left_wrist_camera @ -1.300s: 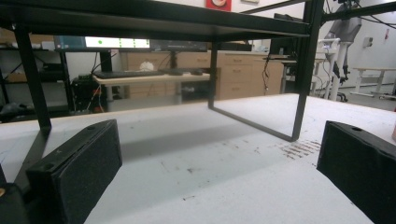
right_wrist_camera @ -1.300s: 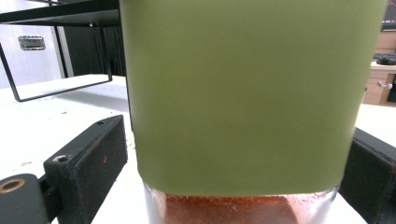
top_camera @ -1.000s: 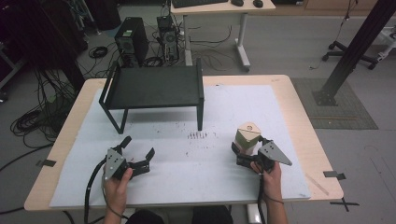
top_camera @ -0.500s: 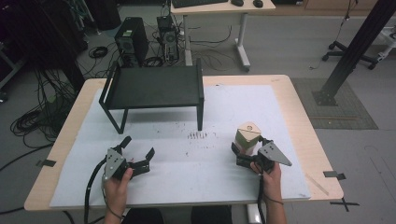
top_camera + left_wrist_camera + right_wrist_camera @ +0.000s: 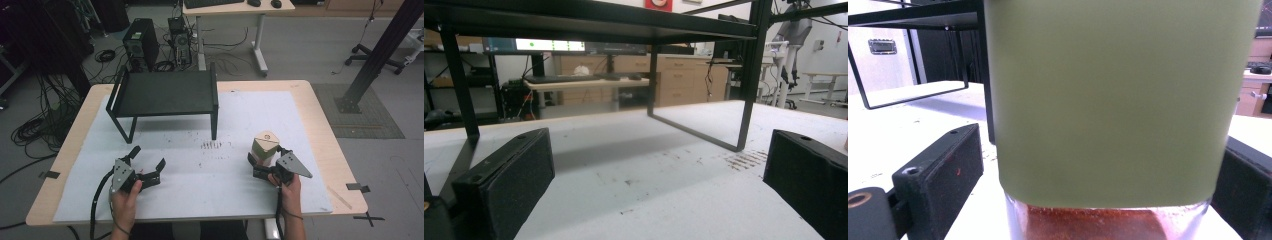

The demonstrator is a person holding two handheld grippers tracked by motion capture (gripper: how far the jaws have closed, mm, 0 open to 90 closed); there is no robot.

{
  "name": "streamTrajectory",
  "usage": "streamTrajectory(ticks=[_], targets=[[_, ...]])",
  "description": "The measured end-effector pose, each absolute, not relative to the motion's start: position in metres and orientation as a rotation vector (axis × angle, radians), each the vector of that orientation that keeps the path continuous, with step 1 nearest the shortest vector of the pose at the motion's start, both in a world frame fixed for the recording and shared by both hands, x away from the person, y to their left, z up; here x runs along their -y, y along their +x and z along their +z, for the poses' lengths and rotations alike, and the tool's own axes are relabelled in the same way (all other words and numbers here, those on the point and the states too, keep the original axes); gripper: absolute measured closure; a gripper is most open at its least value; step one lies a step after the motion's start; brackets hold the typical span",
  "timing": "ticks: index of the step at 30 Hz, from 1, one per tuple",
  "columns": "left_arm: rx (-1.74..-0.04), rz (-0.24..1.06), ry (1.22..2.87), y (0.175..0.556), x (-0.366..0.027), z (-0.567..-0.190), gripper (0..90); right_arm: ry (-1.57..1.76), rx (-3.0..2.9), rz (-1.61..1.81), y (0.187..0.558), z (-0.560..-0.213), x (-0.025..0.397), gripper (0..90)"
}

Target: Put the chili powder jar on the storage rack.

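right tool (image 5: 263,165): sitting at the near right of the surface (image 5: 310,107), jaws spread either side of the jar (image 5: 264,146). In the right gripper view there's a gap between the left jaw and the glass; can't tell whether the right jaw touches, so it doesn't look clamped.

jar: upright on the white sheet (image 5: 250,117), right side, straight ahead of the right tool. Olive-green sleeve over most of it, clear glass at the bottom with reddish powder (image 5: 1098,222) inside, light-coloured lid on top.

left tool (image 5: 147,167): near left of the surface, jaws wide apart with nothing between them, low over the sheet. The left gripper view looks under the black rack (image 5: 165,95).

black rack: stands at the far left of the sheet, well apart from the jar.

specks (image 5: 212,146): a little patch of dark crumbs on the sheet, just by the rack's front right leg.
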State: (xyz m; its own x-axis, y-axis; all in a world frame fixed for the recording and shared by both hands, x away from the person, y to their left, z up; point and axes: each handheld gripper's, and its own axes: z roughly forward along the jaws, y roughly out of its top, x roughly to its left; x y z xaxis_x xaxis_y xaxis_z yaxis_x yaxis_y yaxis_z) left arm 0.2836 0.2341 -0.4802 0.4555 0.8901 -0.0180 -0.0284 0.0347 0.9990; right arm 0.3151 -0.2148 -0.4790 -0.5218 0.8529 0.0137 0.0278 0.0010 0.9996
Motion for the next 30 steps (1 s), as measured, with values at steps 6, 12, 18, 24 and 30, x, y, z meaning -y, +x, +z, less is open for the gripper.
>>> streamTrajectory(ticks=[6, 12, 18, 24, 30], targets=[[-0.844, 0.853, 1.351, 0.2836, -0.2342, -0.4802, 0.2, 0.923, -1.618, 1.595, 0.315, -0.4791, 0.2148, 4.2], [-0.847, 0.853, 1.351, 0.2837, -0.2342, -0.4802, 0.2, 0.925, -1.618, 1.596, 0.3149, -0.4791, 0.2149, 4.2], [-0.846, 0.854, 1.351, 0.2835, -0.2341, -0.4802, 0.2, 0.926, -1.618, 1.596, 0.3151, -0.4791, 0.2149, 4.2], [-0.847, 0.853, 1.35, 0.2836, -0.2342, -0.4802, 0.2, 0.928, -1.617, 1.596, 0.315, -0.4791, 0.2151, 4.2], [-0.848, 0.855, 1.35, 0.2837, -0.2343, -0.4801, 0.2, 0.928, -1.616, 1.598, 0.3149, -0.4791, 0.2151, 4.0]])
